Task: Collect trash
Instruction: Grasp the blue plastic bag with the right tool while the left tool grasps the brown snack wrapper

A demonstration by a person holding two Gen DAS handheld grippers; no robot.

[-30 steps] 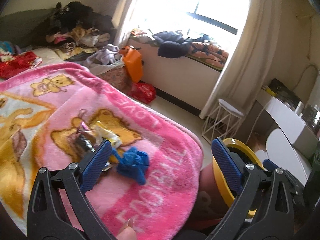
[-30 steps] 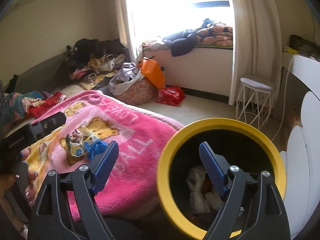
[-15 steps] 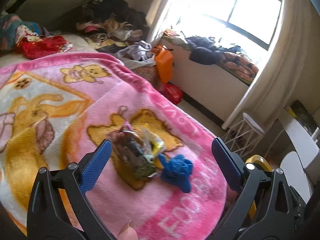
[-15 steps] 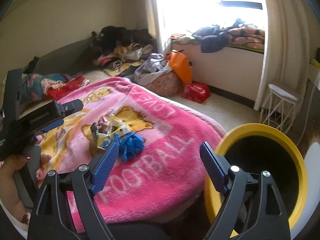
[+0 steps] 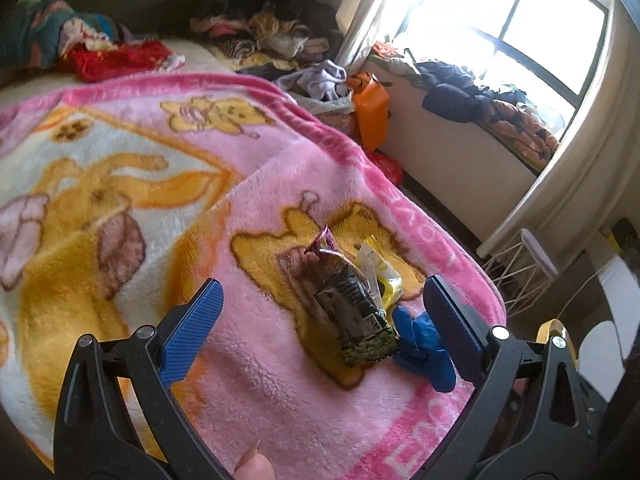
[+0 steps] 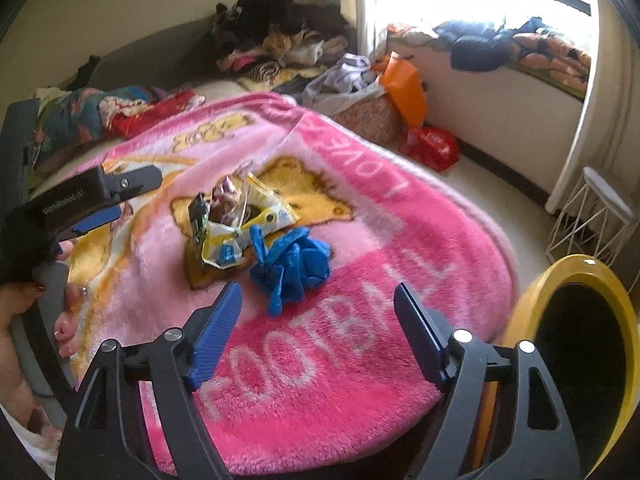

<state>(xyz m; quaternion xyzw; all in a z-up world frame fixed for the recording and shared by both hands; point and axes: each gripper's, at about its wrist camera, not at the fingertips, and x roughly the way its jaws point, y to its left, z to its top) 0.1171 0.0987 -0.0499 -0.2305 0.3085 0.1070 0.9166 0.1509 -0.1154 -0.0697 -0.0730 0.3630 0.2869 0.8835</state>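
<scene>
Trash pile: snack wrappers and a blue glove bunched together on the bed, lying on the pink blanket's yellow bear print.
Blanket: pink fleece over the bed; its lettering is cut off at the lower edge in the left view.
Bin: yellow-rimmed, dark inside, at 4 o'clock in the right view; cut by the frame edge, contents too dark to make out.
Dark wrapper: largest piece, crumpled, print unreadable.
Yellow wrapper: at 1 o'clock of the dark one, partly tucked behind it.
Blue glove: at 4 o'clock of the wrappers, touching them; half hidden behind a tong finger in the left view.
Left tongs: spread wide, gripping nothing, framing the pile.
Right tongs: spread wide, gripping nothing, glove just beyond at 12 o'clock.
</scene>
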